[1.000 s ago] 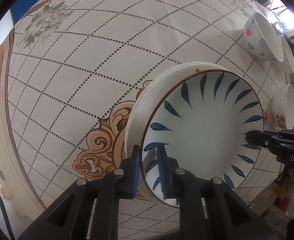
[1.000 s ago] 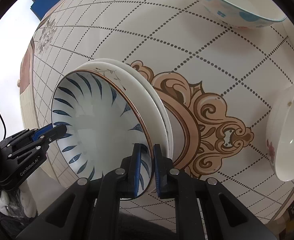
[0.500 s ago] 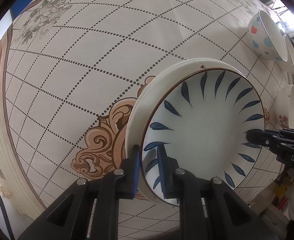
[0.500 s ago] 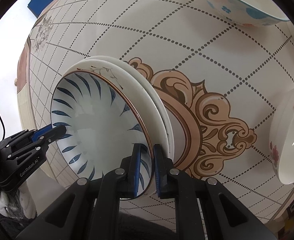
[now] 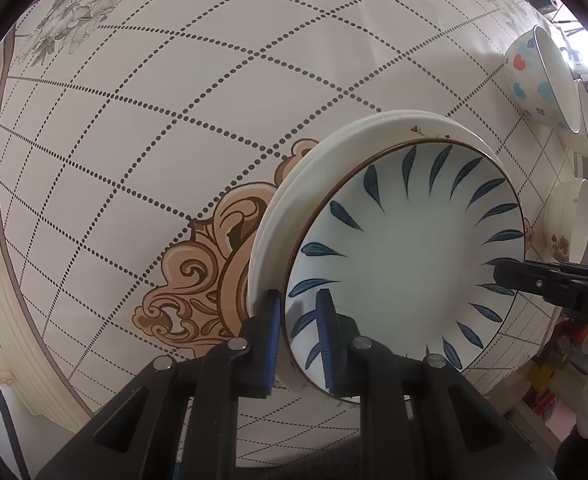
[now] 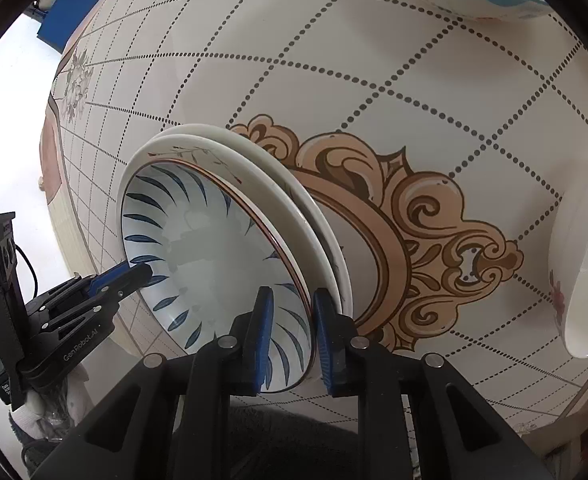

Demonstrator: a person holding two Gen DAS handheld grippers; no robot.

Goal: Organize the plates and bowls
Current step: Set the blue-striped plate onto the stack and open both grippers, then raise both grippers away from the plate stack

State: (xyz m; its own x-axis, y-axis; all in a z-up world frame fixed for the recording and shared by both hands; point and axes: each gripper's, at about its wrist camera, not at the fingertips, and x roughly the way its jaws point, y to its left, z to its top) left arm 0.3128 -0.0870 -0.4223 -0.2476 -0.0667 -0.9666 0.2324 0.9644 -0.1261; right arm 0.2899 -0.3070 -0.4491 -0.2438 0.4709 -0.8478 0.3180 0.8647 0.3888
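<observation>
A blue-leaf plate [image 5: 406,256] lies on top of a stack of white plates [image 5: 334,148] on the table. My left gripper [image 5: 299,334] is shut on the blue-leaf plate's rim. My right gripper [image 6: 288,334] is shut on the opposite rim of the same plate [image 6: 206,248], above the white plates [image 6: 254,164]. Each gripper shows in the other's view: the right gripper [image 5: 554,286] and the left gripper [image 6: 94,288].
A heart-patterned bowl [image 5: 534,76] nested in another bowl stands at the far right. A white flowered bowl [image 5: 570,220] [image 6: 582,264] sits just right of the stack. The patterned tablecloth [image 5: 174,120] covers the table.
The stack and both grippers have shifted a little nearer the tablecloth's brown ornament; both grips are unchanged.
</observation>
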